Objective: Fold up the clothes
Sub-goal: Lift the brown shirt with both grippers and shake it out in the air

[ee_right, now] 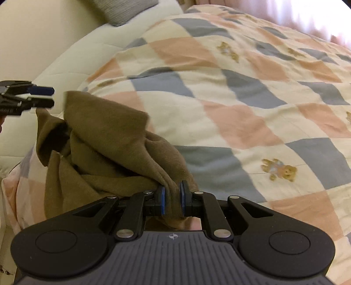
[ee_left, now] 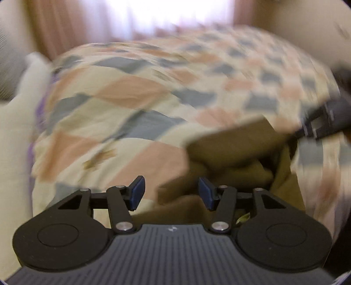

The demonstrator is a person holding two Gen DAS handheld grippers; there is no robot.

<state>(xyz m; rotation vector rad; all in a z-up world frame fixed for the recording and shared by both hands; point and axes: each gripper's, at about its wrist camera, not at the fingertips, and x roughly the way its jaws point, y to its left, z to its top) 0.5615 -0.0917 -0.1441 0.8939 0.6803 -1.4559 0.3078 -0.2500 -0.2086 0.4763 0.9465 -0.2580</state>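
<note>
An olive-brown garment [ee_right: 105,140] lies bunched on the checked quilt [ee_right: 241,98]. My right gripper [ee_right: 173,197] is shut on a fold at its near edge, with cloth pinched between the blue pads. In the right wrist view my left gripper [ee_right: 42,96] hovers at the far left, just beyond the garment's upper corner and not touching it. The left wrist view is blurred: my left gripper [ee_left: 171,193] stands open with nothing between its pads, over the garment [ee_left: 230,151] and the quilt [ee_left: 131,92]. The right gripper [ee_left: 318,125] shows at the right edge.
The quilt, in cream, pink and grey squares with small bears, covers the whole bed. A white padded surface [ee_right: 54,65] and a grey pillow [ee_right: 129,11] lie past the bed's left side. Bright curtains [ee_left: 175,13] hang behind the bed.
</note>
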